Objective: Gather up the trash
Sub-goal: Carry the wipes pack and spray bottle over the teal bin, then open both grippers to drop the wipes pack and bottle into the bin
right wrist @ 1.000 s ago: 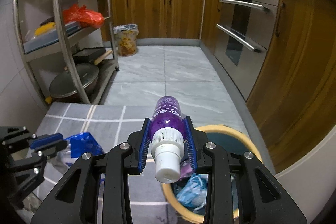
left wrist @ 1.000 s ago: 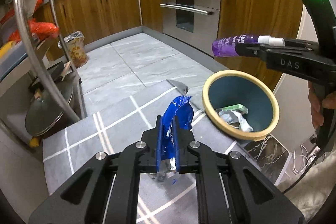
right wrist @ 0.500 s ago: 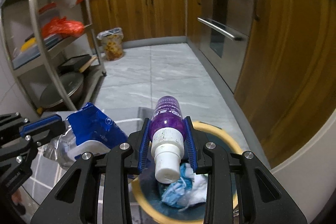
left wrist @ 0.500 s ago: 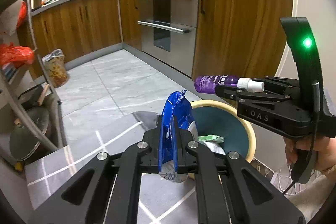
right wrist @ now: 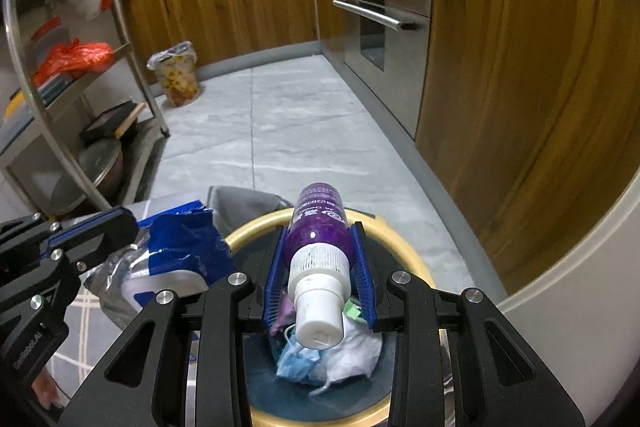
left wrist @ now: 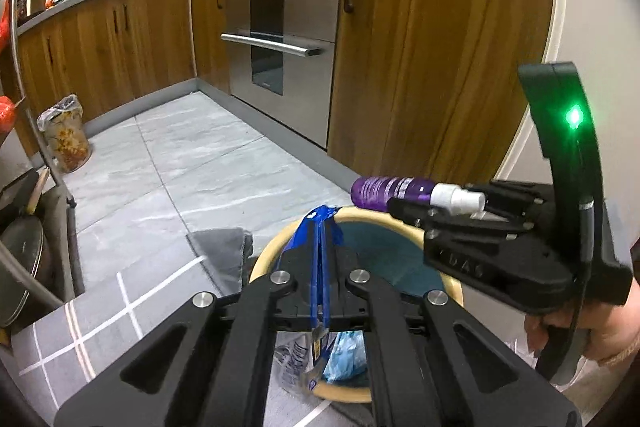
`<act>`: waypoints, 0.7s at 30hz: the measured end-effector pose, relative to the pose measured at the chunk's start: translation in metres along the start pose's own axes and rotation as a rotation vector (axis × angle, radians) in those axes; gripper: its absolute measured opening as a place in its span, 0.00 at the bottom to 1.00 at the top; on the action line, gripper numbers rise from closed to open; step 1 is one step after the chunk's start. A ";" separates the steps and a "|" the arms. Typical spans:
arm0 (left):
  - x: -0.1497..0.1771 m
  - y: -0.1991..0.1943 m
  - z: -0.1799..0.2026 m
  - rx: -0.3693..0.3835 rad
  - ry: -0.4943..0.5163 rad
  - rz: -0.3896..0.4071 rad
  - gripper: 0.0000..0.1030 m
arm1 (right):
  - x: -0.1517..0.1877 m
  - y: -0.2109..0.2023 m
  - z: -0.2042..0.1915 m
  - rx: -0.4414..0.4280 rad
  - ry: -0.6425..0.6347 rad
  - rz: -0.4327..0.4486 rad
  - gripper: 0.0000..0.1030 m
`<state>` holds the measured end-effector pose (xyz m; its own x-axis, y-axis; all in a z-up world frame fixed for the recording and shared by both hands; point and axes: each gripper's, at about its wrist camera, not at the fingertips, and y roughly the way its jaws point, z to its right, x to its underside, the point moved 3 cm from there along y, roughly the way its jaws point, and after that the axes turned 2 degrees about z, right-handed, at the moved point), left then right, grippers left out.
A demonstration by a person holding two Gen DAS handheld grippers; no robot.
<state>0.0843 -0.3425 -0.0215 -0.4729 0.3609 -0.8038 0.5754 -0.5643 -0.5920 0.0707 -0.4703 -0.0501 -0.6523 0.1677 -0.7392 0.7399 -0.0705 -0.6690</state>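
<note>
left gripper [left wrist: 320, 291] clamps the blue wrapper [left wrist: 318, 255] over the bin rim [left wrist: 276, 243]. right gripper [right wrist: 320, 267] grips the purple bottle [right wrist: 318, 223], long axis along the fingers, bin [right wrist: 400, 239] directly below; right sits more central.

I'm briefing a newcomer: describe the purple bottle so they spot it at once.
Start at the round teal bin with the cream rim on the kitchen floor. Above it, the right tongs clamp a purple plastic spray bottle; only it has a white cap, unlike the neighbouring crumpled blue wrapper.

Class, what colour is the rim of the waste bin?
Pale yellow rim; the bin's inside is teal. Clearest in the right wrist view.
</note>
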 end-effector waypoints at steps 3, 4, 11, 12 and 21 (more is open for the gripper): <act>-0.005 0.006 0.006 0.003 0.009 0.009 0.00 | 0.000 0.004 0.007 0.002 0.014 -0.006 0.32; -0.005 0.007 0.006 0.006 0.004 0.011 0.00 | 0.000 0.005 0.008 0.002 0.017 -0.008 0.32; -0.013 0.016 0.006 0.029 -0.033 0.016 0.00 | 0.002 0.012 0.015 -0.006 0.025 -0.017 0.32; -0.017 0.012 0.008 0.033 -0.027 0.030 0.00 | 0.002 0.012 0.015 -0.007 0.026 -0.017 0.32; -0.008 0.027 0.011 0.026 -0.012 -0.021 0.00 | 0.008 0.022 0.018 -0.030 0.041 -0.051 0.33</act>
<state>0.0959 -0.3690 -0.0305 -0.4925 0.3643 -0.7904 0.5479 -0.5758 -0.6068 0.0787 -0.4883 -0.0717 -0.6827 0.2104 -0.6998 0.7107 -0.0311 -0.7028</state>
